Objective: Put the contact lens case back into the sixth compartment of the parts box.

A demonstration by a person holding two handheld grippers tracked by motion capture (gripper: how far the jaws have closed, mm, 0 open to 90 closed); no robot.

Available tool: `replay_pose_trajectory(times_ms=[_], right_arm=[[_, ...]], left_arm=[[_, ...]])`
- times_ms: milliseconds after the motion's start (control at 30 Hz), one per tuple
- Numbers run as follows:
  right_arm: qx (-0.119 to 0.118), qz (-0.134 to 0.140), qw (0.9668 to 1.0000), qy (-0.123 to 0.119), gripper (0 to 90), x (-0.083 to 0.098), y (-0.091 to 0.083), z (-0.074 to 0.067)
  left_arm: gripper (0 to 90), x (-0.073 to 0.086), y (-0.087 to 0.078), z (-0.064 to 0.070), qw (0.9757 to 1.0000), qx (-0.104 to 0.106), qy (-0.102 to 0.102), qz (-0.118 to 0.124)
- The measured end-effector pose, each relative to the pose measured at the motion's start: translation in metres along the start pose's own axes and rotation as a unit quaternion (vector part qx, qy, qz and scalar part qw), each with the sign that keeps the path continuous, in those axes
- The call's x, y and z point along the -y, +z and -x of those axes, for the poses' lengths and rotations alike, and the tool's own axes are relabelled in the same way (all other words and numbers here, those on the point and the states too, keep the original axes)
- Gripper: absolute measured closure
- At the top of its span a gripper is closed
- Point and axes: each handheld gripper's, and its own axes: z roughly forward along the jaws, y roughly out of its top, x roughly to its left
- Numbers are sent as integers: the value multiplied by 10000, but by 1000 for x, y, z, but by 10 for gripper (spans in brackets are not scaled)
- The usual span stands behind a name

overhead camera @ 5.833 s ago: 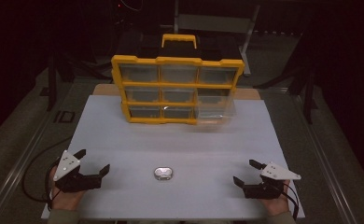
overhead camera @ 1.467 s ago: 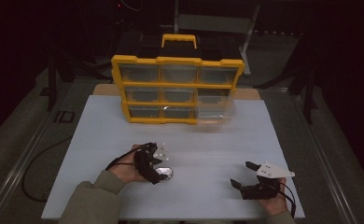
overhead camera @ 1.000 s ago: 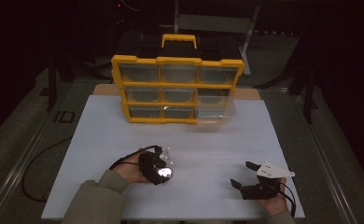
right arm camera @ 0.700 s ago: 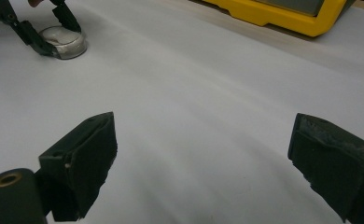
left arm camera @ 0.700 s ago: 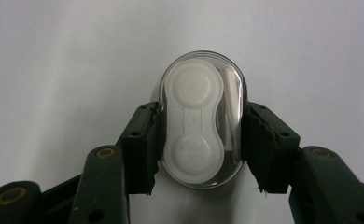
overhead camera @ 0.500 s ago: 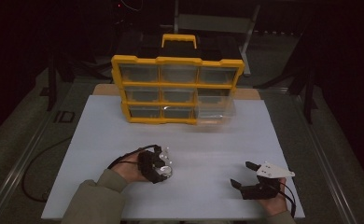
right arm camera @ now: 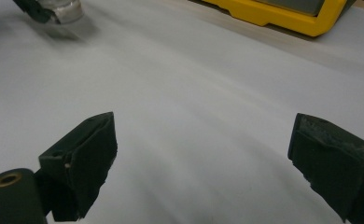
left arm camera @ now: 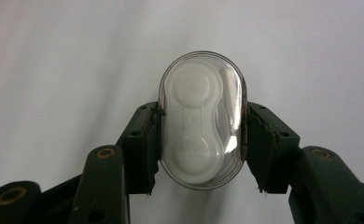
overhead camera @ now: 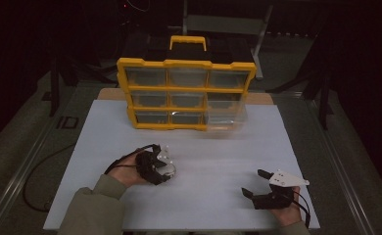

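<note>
Left gripper [left arm camera: 201,135] closed on a small clear oval case [left arm camera: 202,119], one jaw on each long side at mid-length; inside, a white two-well insert like a contact-lens holder; in the high view the case [overhead camera: 165,168] sits low over the white table [overhead camera: 218,147], left of centre, whether touching or just lifted I cannot tell

Right gripper [overhead camera: 266,188] rests at the near right edge, jaws wide apart, nothing between them; its own view shows bare table between the pads

Handling, judged: case looks light, hard and rigid plastic; glossy curved shell likely slippery, so the grip across the flatter long sides is the sound one; grasp at the rounded ends would tend to squirt out; squeeze firm but moderate, since thin clear plastic may crack or the lid pop; keep level in case the lid is loose

Yellow drawer organiser [overhead camera: 186,93] stands at the far side of the table, well apart from the case; one clear drawer [overhead camera: 226,115] at lower right is pulled out

Writing: none readable on case, insert or organiser; any embossing on the well caps too faint to make out
</note>
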Motion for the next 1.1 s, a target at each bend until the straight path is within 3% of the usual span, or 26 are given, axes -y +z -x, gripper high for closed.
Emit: replay_pose_trajectory(times_ms=[367, 733, 1100], right_arm=[[13, 15, 10000, 5, 77, 0, 0, 0], [-4, 6, 10000, -3, 77, 0, 1, 0], [-11, -8, 10000, 9, 77, 0, 0, 0]], left_arm=[[493, 0, -31, -14, 9988, -390, -136, 273], [493, -7, -47, -24, 9976, -479, -149, 483], [493, -20, -62, -33, 9967, -601, -52, 535]])
